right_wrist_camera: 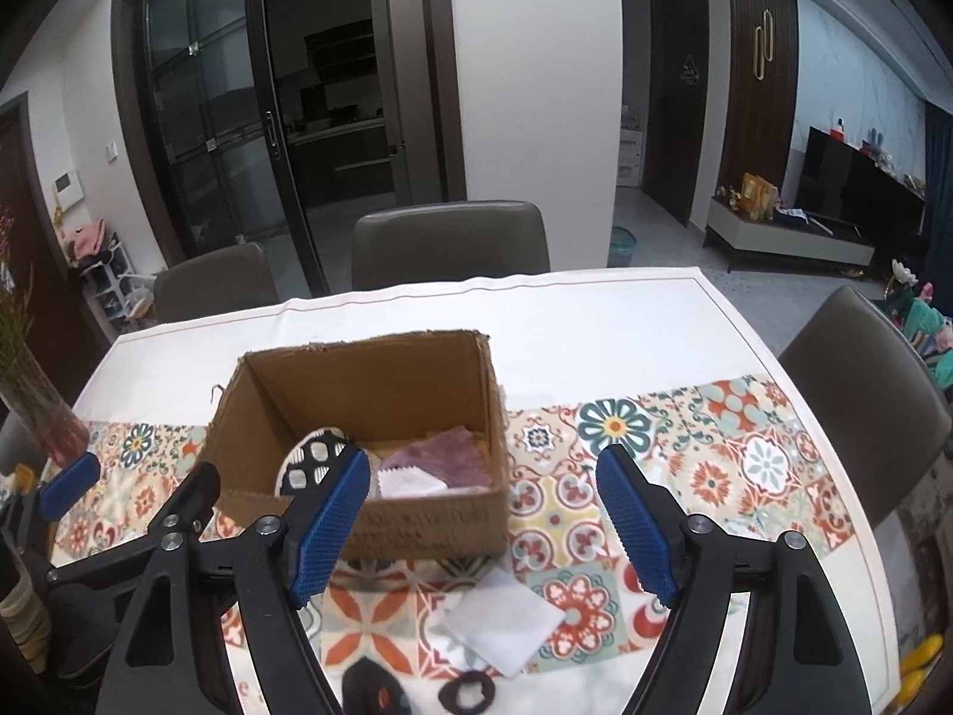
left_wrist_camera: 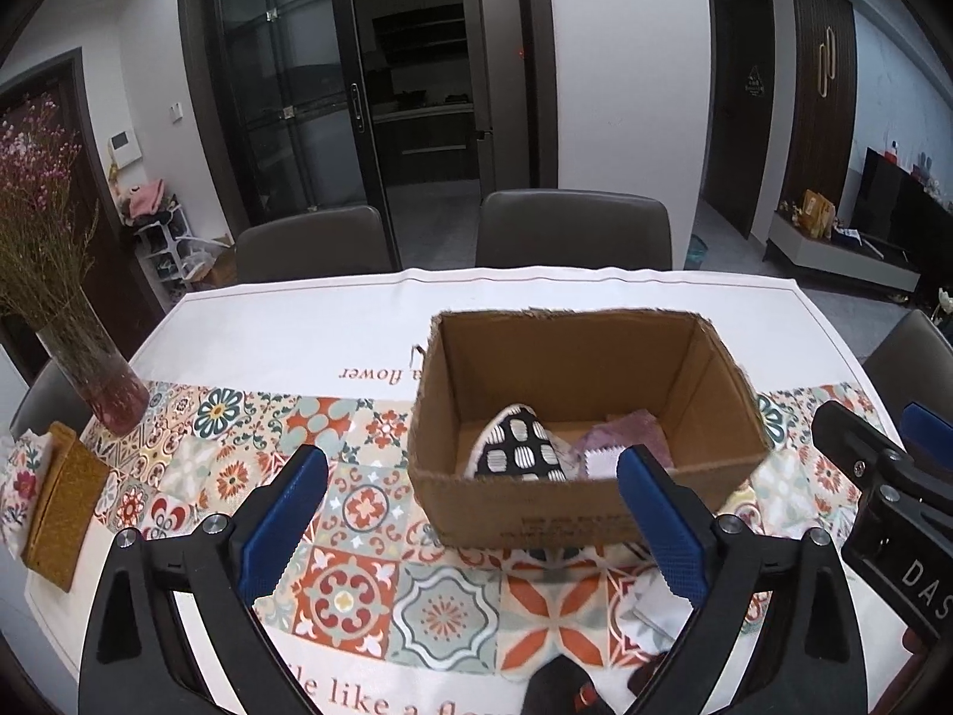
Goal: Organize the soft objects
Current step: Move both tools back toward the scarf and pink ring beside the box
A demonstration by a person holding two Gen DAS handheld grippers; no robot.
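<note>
The cardboard box (left_wrist_camera: 586, 417) stands on the tiled band of the tablecloth (left_wrist_camera: 286, 333), and all places here are given from it.

Far to the left of the box, a glass vase (left_wrist_camera: 95, 375) with dried flowers is cut by the edge of the left wrist view, and a mustard woven case (left_wrist_camera: 62, 506) lies in front of the vase.

The left gripper (left_wrist_camera: 470, 527) is before the box on its left side; its blue pads stand wide apart with nothing between them. Its right finger hides a part of the box front wall.

Inside the box, on the left, a black pouch with white ovals (left_wrist_camera: 521, 447) leans; beside it, to the right, lie a purple cloth (left_wrist_camera: 625, 432) and a small white swatch (left_wrist_camera: 601, 463). Their lower parts are hidden behind the front wall.

In front of the box, a white cloth (right_wrist_camera: 503, 619) lies on the tablecloth. Nearer to the camera there are a dark item with a red mark (right_wrist_camera: 372, 691), cut by the frame edge and hard to identify, and a dark hair tie (right_wrist_camera: 467, 688).

The right gripper (right_wrist_camera: 482, 530) is before the box at its right corner; its jaws are also widely open and hold nothing. Its left finger covers a part of the pouch.
</note>
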